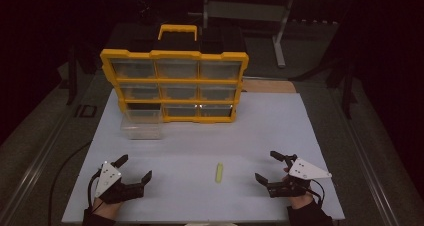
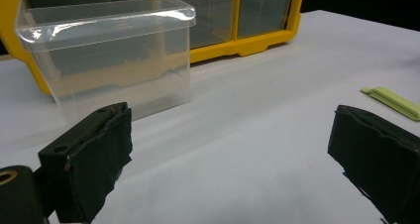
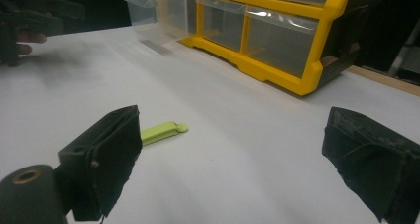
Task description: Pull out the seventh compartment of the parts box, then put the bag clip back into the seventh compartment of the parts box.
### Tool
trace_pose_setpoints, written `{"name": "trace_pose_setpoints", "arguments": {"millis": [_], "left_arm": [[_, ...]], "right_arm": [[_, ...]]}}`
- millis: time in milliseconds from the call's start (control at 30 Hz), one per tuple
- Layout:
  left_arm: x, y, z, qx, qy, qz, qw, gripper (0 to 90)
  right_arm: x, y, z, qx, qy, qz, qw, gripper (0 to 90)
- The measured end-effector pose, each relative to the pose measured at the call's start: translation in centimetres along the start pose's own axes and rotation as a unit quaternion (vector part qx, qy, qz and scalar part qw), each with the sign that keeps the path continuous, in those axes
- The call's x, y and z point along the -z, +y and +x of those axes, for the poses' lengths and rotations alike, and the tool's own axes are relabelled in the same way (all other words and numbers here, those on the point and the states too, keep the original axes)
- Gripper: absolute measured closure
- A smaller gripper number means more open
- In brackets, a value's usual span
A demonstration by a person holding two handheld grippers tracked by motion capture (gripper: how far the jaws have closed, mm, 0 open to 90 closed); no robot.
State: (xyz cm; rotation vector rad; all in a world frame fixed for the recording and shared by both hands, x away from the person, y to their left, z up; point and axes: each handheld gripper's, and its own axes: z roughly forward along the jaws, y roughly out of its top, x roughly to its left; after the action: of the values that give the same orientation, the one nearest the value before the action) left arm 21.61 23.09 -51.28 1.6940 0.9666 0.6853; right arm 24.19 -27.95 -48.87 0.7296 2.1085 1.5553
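Observation:
A small yellow-green clip [image 1: 218, 172] lies flat on the white table top [image 1: 210, 141], between my two grippers; it also appears as the clip [image 2: 391, 101] and the clip [image 3: 161, 131]. A clear plastic drawer [image 1: 141, 124] stands pulled out in front of the yellow organiser [image 1: 175, 83], seen close as the drawer [image 2: 111, 53] and far off as the drawer [image 3: 153, 13]. My left gripper [image 1: 134, 170] rests near the front left edge, open and holding nothing. My right gripper [image 1: 269, 167] rests at the front right, open too, its jaws wide apart.
The yellow organiser has several clear drawers and a carrying handle [image 1: 177, 31]; one bottom-left slot stands vacant. A metal frame [image 1: 280, 31] stands behind the table. Dark floor surrounds the white top.

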Motion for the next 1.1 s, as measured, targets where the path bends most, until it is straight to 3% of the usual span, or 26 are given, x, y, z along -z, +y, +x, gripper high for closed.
{"name": "trace_pose_setpoints", "arguments": {"millis": [533,700,967,1100], "left_arm": [[0.3,0.1,0.1,0.002,0.004,-0.013,0.9999,3.4],[0.4,0.2,0.1,0.006,0.003,-0.016,0.9998,3.4],[0.4,0.3,0.1,0.007,0.001,-0.018,0.9998,3.4],[0.4,0.3,0.1,0.005,-0.001,-0.019,0.9998,3.4]], "right_arm": [[0.8,1.1,0.2,-0.003,-0.019,0.000,0.9998,8.3],[1.6,3.0,0.1,-0.012,-0.019,-0.013,0.9997,8.3],[1.3,6.7,0.6,0.004,-0.009,-0.005,0.9999,8.3],[0.6,8.6,0.9,0.001,0.018,-0.008,0.9998,8.3]]}}
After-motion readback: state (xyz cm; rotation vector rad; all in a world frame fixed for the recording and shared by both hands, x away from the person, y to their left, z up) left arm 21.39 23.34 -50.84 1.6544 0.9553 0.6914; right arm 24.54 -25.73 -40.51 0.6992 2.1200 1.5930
